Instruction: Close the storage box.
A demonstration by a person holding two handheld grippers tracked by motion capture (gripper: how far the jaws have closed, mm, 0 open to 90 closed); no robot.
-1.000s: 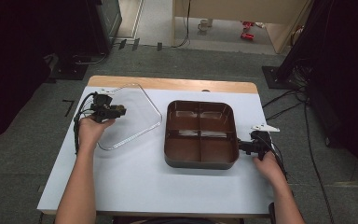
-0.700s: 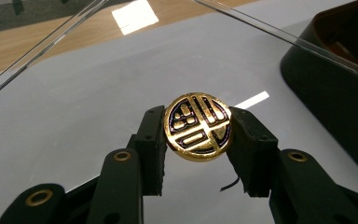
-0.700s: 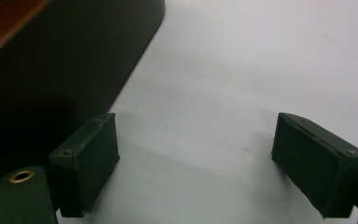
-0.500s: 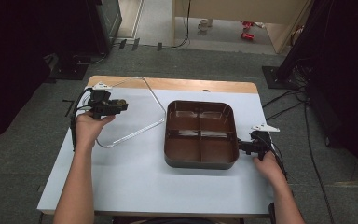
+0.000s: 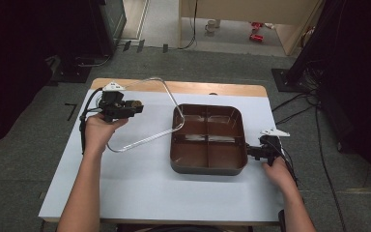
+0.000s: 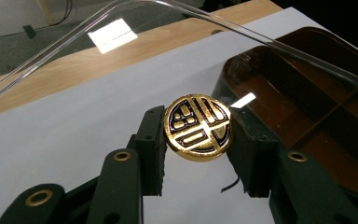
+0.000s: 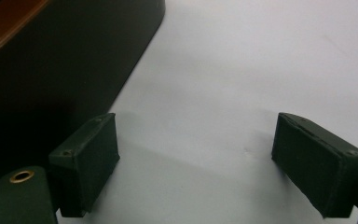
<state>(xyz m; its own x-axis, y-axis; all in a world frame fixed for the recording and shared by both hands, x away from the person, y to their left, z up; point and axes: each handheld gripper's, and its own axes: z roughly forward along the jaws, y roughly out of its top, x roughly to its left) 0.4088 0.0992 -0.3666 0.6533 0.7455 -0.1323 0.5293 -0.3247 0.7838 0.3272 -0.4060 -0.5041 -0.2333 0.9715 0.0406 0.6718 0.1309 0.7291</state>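
Two grippers are at work: your left gripper (image 6: 196, 140) is clamped on the round gold knob (image 6: 198, 128) of the clear lid (image 5: 147, 113), one black jaw pressing on each side of it, while your right gripper (image 7: 193, 163) stands wide open with nothing between its jaws, low over the white table (image 5: 140, 193) just beside the dark outer wall of the brown tray (image 5: 208, 166). Since a second ago the lid has come up off the table — then it lay flat at the left of the high view; now it hangs tilted, its far edge raised and its right corner over the tray's left rim. Your right hand has not shifted. See-through with a rounded rim, the lid bears a gold knob with a dark-lined emblem; the tray, at centre right, is split into four compartments.
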